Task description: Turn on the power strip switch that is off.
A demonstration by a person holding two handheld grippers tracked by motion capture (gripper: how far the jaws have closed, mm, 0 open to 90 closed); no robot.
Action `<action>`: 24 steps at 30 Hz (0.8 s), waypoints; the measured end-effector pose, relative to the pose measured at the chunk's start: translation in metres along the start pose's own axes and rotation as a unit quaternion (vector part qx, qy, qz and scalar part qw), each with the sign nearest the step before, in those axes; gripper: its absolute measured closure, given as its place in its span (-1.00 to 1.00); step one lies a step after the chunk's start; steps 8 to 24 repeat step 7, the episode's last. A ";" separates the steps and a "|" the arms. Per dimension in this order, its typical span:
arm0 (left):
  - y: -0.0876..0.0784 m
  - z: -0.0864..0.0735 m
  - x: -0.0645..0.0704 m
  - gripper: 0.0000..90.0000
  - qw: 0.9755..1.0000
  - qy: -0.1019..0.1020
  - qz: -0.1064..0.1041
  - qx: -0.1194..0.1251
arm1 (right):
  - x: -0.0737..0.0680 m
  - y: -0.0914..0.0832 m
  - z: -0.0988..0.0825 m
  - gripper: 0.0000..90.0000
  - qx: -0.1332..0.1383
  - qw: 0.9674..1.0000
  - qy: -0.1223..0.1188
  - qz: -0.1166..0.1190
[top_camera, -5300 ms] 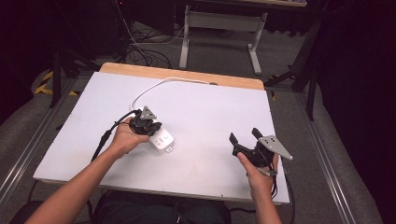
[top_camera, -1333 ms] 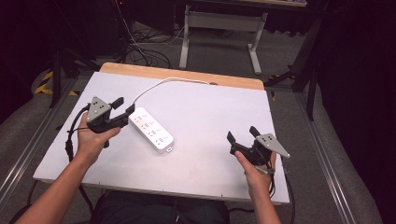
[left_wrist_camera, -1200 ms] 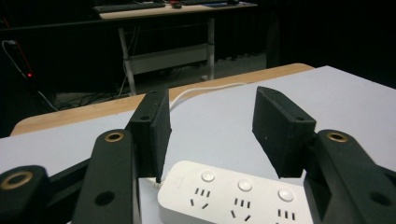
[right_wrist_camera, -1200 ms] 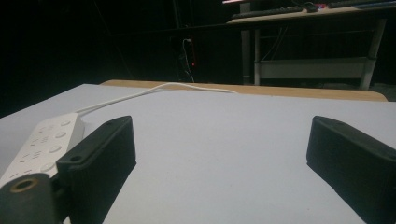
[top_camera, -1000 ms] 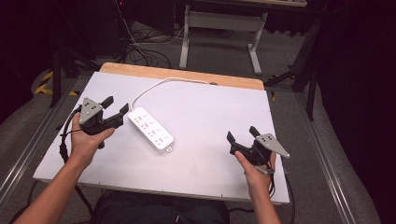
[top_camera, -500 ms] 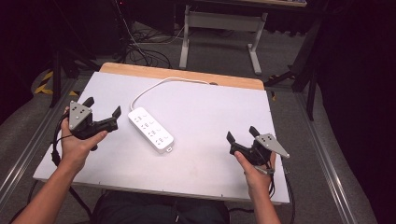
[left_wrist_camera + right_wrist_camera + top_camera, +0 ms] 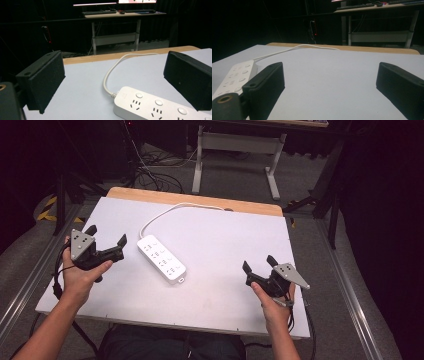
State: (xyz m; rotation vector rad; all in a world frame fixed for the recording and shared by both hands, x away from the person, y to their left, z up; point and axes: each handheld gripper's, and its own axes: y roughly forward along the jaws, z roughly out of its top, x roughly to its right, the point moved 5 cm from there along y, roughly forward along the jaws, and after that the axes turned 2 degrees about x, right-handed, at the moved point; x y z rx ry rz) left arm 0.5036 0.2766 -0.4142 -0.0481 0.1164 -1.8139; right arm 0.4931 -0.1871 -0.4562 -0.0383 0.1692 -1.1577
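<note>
A white power strip (image 7: pixel 161 258) lies flat near the middle of the white table (image 7: pixel 230 240), running diagonally, its white cord (image 7: pixel 175 210) curving away toward the far wooden edge. The left gripper (image 7: pixel 106 243) is held over the table's left side, just left of the strip and apart from it, jaws spread wide and empty. The right gripper (image 7: pixel 258 267) sits near the right front corner, well apart from the strip, jaws likewise released and holding nothing.
</note>
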 end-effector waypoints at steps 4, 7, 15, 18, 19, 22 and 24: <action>0.000 0.000 0.000 -0.90 1.000 -0.001 0.000 0.001 | 0.000 0.000 0.000 -0.81 0.000 1.000 0.000 0.001; 0.000 0.000 -0.001 -0.90 1.000 0.001 -0.001 0.000 | 0.000 0.001 0.000 -0.81 0.000 1.000 -0.001 0.002; 0.000 0.000 -0.001 -0.90 1.000 0.001 -0.001 0.000 | 0.000 0.001 0.000 -0.81 0.000 1.000 -0.001 0.002; 0.000 0.000 -0.001 -0.90 1.000 0.001 -0.001 0.000 | 0.000 0.001 0.000 -0.81 0.000 1.000 -0.001 0.002; 0.000 0.000 -0.001 -0.90 1.000 0.001 -0.001 0.000 | 0.000 0.001 0.000 -0.81 0.000 1.000 -0.001 0.002; 0.000 0.000 -0.001 -0.90 1.000 0.001 -0.001 0.000 | 0.000 0.001 0.000 -0.81 0.000 1.000 -0.001 0.002; 0.000 0.000 -0.001 -0.90 1.000 0.001 -0.001 0.000 | 0.000 0.001 0.000 -0.81 0.000 1.000 -0.001 0.002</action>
